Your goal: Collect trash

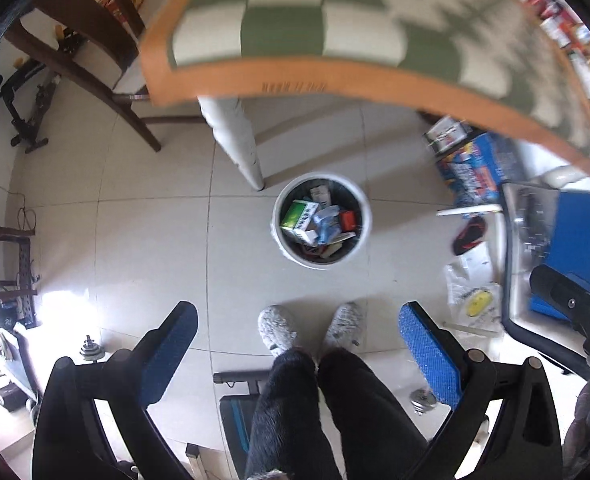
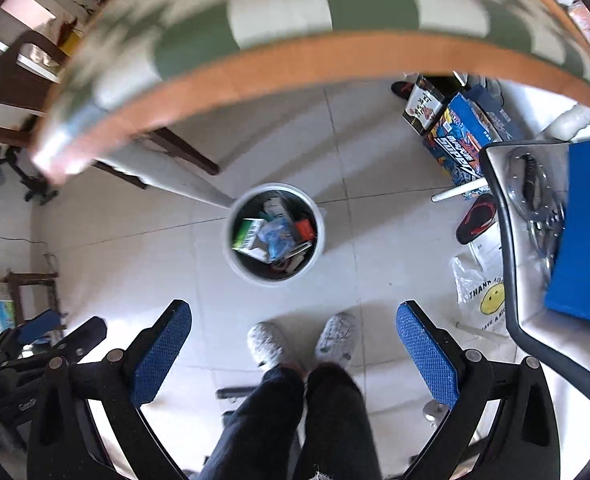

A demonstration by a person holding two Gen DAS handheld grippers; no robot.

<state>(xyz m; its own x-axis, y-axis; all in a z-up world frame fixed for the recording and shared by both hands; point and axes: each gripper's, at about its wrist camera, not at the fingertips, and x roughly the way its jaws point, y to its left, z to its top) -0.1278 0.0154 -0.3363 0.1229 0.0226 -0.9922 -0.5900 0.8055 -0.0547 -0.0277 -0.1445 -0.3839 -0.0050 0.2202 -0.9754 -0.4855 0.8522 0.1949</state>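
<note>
A white trash bin (image 1: 285, 245) stands on the tiled floor below the table edge, filled with boxes and wrappers, among them a green box (image 1: 295, 216) and a red item (image 1: 347, 220). It also shows in the right wrist view (image 2: 239, 270). My left gripper (image 1: 297, 330) is open and empty, held high above the floor, pointing down. My right gripper (image 2: 293, 332) is open and empty too, at similar height. The right gripper's body shows at the right edge of the left wrist view (image 1: 571, 300).
A table with a green-and-white checked cloth and orange rim (image 1: 303, 76) overhangs the top. The person's slippered feet (image 1: 311, 328) stand near the bin. Boxes (image 2: 459, 140), a sandal (image 2: 477, 218) and a plastic bag (image 2: 481, 296) lie right. A wooden chair (image 1: 95, 64) stands left.
</note>
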